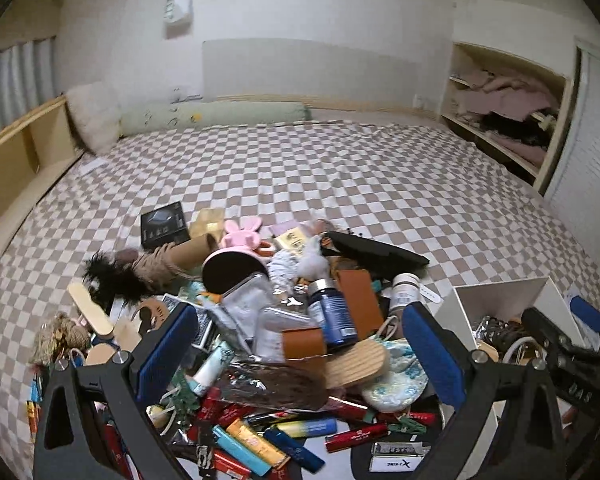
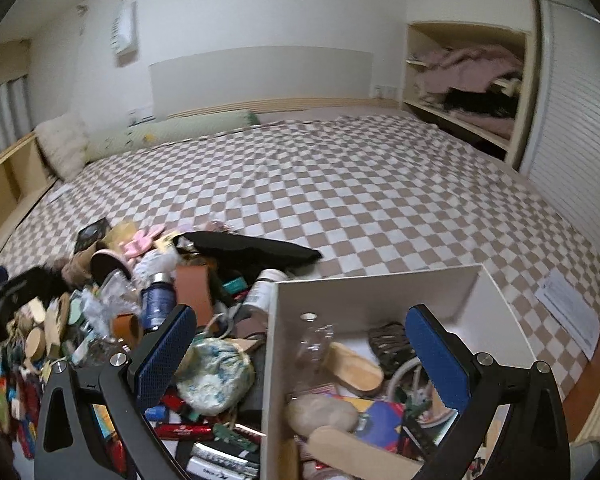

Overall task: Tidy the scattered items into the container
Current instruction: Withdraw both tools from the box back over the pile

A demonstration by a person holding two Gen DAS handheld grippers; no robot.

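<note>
From the left wrist, the left gripper [image 1: 300, 344] hangs released and empty over a heap of scattered items [image 1: 260, 340] on a checkered bedspread [image 1: 300, 168], the white container [image 1: 500, 296] just right of the heap; the sorting looks mid-way, and next it must choose one piece, perhaps the blue bottle [image 1: 334, 312]. From the right wrist, the right gripper [image 2: 300, 354] gapes empty across the partly filled container's [image 2: 372, 292] left wall, apparently between picks; a shelf alcove [image 2: 468, 80] lies far beyond it.
</note>
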